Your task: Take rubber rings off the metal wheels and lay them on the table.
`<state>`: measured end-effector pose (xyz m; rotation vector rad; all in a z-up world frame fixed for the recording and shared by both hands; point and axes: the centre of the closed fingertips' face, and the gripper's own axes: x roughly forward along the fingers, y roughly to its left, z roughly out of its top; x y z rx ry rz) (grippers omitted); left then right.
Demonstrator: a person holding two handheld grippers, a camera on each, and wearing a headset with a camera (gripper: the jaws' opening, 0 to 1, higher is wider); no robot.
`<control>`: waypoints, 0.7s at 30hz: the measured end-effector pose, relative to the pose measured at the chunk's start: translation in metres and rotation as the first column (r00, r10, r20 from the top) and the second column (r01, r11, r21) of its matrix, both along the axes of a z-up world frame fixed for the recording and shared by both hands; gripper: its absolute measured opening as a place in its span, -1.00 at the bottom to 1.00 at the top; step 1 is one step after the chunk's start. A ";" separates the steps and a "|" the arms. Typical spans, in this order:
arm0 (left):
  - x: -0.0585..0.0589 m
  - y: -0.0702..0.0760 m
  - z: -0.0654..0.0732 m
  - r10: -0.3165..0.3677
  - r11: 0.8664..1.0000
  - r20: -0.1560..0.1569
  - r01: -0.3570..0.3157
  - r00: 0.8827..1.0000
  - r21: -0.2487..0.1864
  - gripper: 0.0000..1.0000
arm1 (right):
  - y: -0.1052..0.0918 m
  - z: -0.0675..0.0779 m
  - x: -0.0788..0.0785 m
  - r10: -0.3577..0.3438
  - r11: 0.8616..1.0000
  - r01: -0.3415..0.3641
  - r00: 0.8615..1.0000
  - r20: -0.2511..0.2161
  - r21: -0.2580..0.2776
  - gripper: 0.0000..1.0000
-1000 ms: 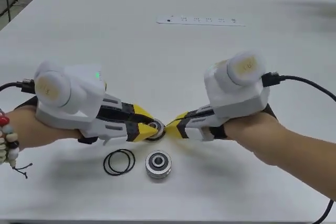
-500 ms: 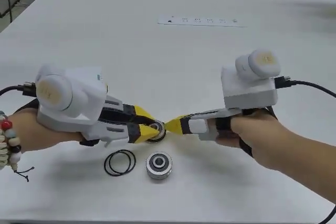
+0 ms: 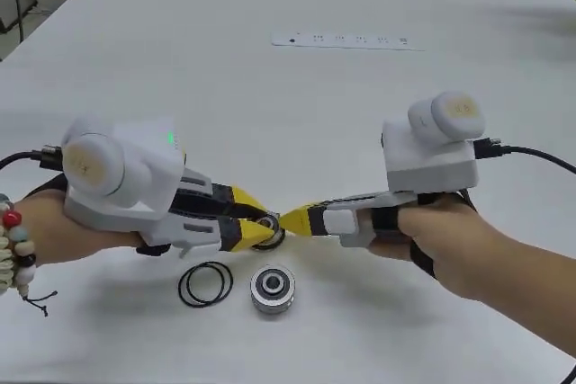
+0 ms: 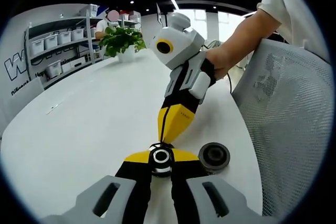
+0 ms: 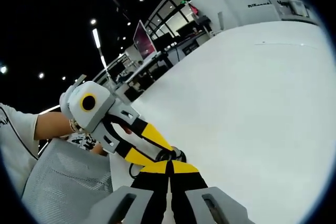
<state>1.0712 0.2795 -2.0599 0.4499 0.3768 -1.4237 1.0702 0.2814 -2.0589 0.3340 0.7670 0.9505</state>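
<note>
Roughly midway, I judge. On the desk (image 3: 360, 114) near me lie loose black rubber rings (image 3: 206, 284), overlapping each other, and just beside them sits a second wheel (image 3: 272, 285) on its own, apparently bare of rubber, though I cannot be sure at this size. So that one looks done.

My left hand-held gripper (image 3: 258, 229) is clamped on the metal wheel (image 4: 160, 157), holding it just above the desk. My right hand-held gripper (image 3: 292, 219) meets it from the other side, jaws pressed together, their tip against the wheel's rim. Whether a ring is nipped between them I cannot tell.

What is left, I think: peel whatever rubber sits on this wheel, then lay it with the others.
</note>
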 end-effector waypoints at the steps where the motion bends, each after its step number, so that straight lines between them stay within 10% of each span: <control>1: 0.000 0.000 0.000 0.001 1.000 -0.001 -0.001 1.000 0.000 -0.85 | 0.000 0.000 0.000 0.001 1.000 -0.001 1.000 0.000 0.002 -1.00; 21: -0.003 -0.003 0.000 -0.009 1.000 -0.004 0.009 1.000 -0.002 -0.85 | 0.006 0.004 -0.003 0.029 1.000 -0.029 0.999 0.029 -0.002 -1.00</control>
